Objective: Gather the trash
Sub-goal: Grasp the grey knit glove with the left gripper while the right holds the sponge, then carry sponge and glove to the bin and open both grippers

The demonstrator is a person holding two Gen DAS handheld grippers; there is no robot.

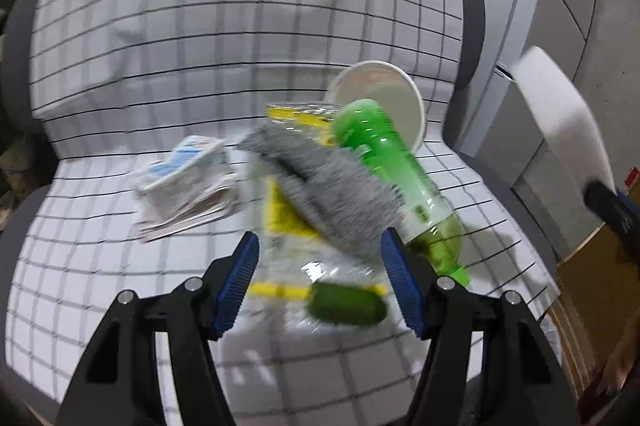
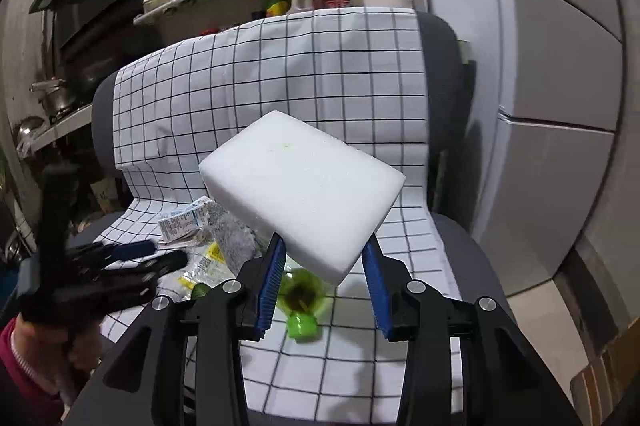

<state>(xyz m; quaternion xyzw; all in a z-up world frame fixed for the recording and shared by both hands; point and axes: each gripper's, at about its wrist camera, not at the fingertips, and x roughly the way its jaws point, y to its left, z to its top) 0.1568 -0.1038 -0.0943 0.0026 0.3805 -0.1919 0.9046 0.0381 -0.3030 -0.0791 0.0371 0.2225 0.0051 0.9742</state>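
foam block clamped, green bottle mostly hidden beneath

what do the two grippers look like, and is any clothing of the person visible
Both match: the left gripper and right gripper have black angular plastic frames with round silver bolt heads, and each finger carries a blue ribbed pad. No cables or markings show. At the lower left of the right wrist view, a dark red sleeve with a lighter cuff edge is visible.
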